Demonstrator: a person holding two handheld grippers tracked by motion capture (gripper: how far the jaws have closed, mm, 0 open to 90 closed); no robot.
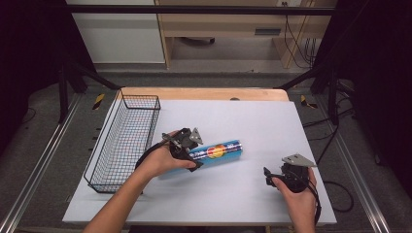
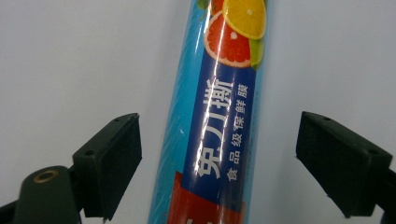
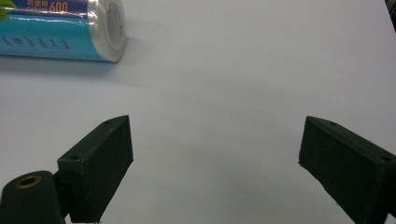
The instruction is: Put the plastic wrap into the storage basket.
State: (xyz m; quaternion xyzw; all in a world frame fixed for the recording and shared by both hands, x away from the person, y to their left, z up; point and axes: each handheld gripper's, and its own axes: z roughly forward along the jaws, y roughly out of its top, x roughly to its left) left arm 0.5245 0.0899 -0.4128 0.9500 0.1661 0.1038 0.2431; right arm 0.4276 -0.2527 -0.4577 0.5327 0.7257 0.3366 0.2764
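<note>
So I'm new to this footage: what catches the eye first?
The bright blue roll of cling film with citrus pictures, lying mid-table on the pale sheet, with the left gripper open astride it, pads not touching. Next, the black wire basket at the table's left edge, and the right gripper open over bare table.

Right gripper [image 3: 215, 163] hovered low over the pale surface [image 3: 243, 84], its two black jaws standing wide apart with nothing between them. Brass-ringed hole visible on the near-left jaw mount. Upper left corner: one end of a plastic-wrap roll [image 3: 60, 30] lay on its side on the surface, blue label with white print, white rolled end facing right, well apart from the jaws.
</note>
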